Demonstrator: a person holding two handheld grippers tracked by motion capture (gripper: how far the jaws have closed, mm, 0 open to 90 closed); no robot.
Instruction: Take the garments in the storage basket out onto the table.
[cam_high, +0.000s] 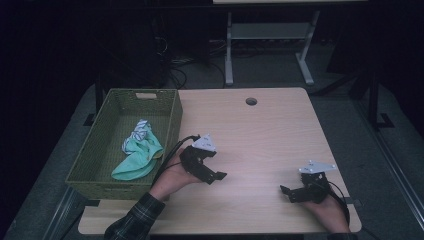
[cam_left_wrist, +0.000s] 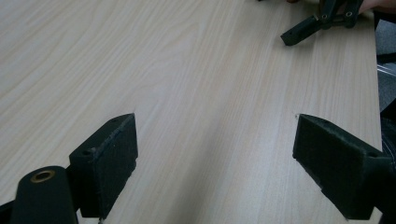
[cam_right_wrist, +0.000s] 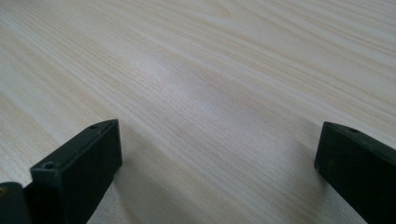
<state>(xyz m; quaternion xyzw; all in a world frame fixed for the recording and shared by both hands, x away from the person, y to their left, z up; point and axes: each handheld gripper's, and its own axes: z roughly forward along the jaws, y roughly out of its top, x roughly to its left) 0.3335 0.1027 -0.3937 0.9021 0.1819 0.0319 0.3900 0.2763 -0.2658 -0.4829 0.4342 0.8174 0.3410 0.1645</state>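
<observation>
Left hand-held gripper (cam_high: 212, 176) is hovering just over the bare wooden surface (cam_high: 260, 130), jaws spread wide, gripping nothing; it is sitting just right of the green wicker basket (cam_high: 170, 117); right hand-held gripper (cam_high: 290, 194) is hanging low near the surface's front right corner, jaws likewise spread and empty, well apart from the left one; nearest items are lying inside the basket: a mint-green cloth (cam_high: 140, 159) with a striped white-and-blue cloth (cam_high: 137, 134) touching its far end; left gripper view is catching the right hand-held gripper's tip (cam_left_wrist: 299, 32) across the woodgrain.
</observation>
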